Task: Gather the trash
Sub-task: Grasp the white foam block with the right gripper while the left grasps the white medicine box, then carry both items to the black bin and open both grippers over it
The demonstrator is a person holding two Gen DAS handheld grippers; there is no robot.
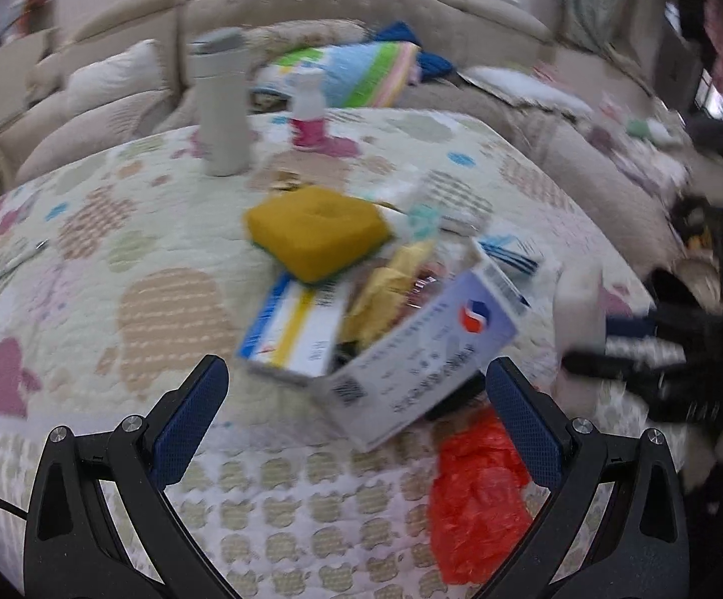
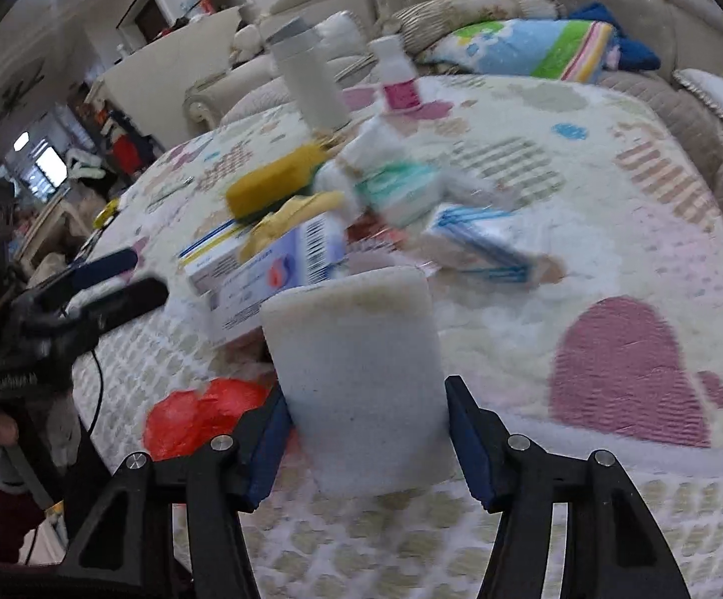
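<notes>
Right gripper clamped on white foam block, pads touching both sides, just above the quilted table; left gripper wide open, empty, over the red bag — keep squeeze gentle; lift straight, clear of the box pile.

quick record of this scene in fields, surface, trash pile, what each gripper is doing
surface: quilted patterned cover
pile: yellow sponge on top of a blue and yellow box, with a large white box leaning beside them
loose trash: red plastic bag at the near edge
upright items: white flask, small pink-labelled bottle
left gripper: open, empty, pointed at the pile
right gripper: pads against a white foam block
</notes>
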